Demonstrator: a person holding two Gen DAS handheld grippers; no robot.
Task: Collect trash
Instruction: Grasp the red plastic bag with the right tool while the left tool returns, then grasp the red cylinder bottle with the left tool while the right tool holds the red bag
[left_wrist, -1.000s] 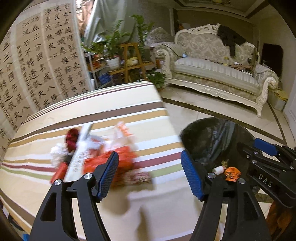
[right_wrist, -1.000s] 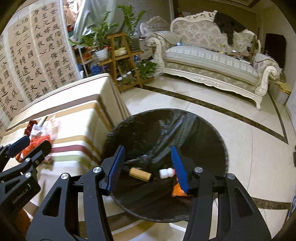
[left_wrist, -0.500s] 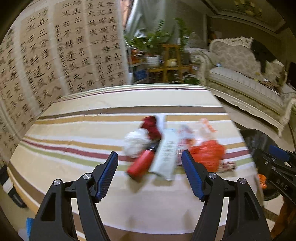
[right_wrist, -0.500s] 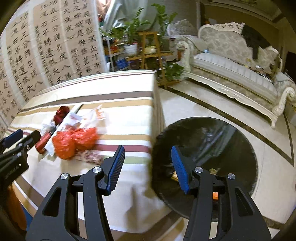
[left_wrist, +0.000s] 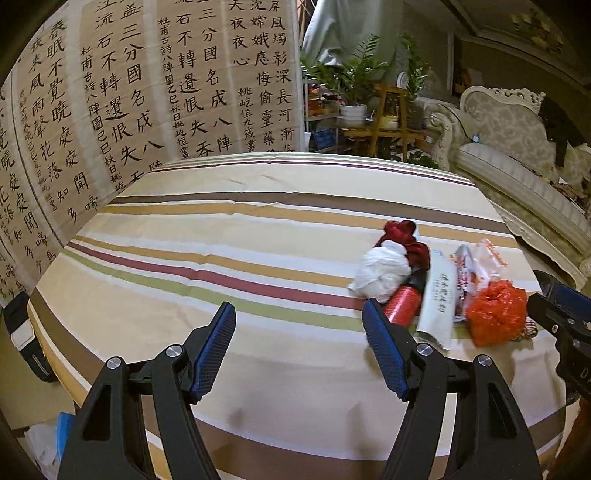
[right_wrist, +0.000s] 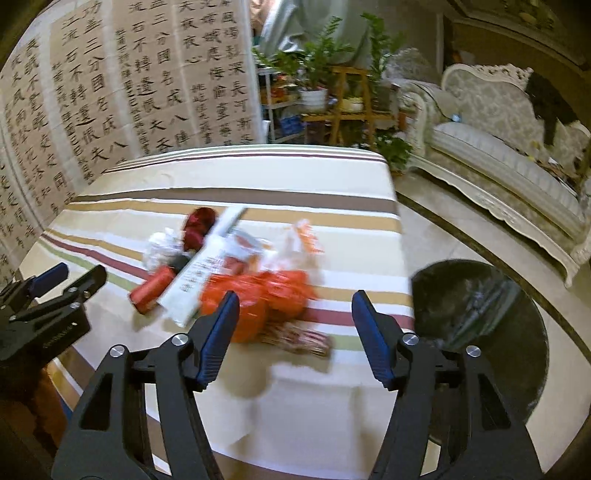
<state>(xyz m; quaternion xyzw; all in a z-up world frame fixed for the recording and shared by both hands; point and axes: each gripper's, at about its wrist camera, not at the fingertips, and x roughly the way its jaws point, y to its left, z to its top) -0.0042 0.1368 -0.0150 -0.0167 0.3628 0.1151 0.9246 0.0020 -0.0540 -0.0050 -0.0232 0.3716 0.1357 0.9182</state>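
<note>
Striped cloth counter, crumpled trash pile w/ crinkly orange bag, left tool gaping empty, right tool opening, nothing between, round black bin right.

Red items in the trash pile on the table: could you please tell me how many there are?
3: a dark red crumpled wrapper at the far end, a red cylinder beside the white wad, and an orange-red bag nearest the bin. Others may be hidden underneath.

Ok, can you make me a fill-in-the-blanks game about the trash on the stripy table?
1. The crumpled plastic bag nearest the table's edge is ____.
2. The trash pile sits on a ____ tablecloth.
3. The black trash bin stands on the ____.
4. The left gripper has ____ between its fingers.

Missing words: orange; striped; floor; nothing
</note>
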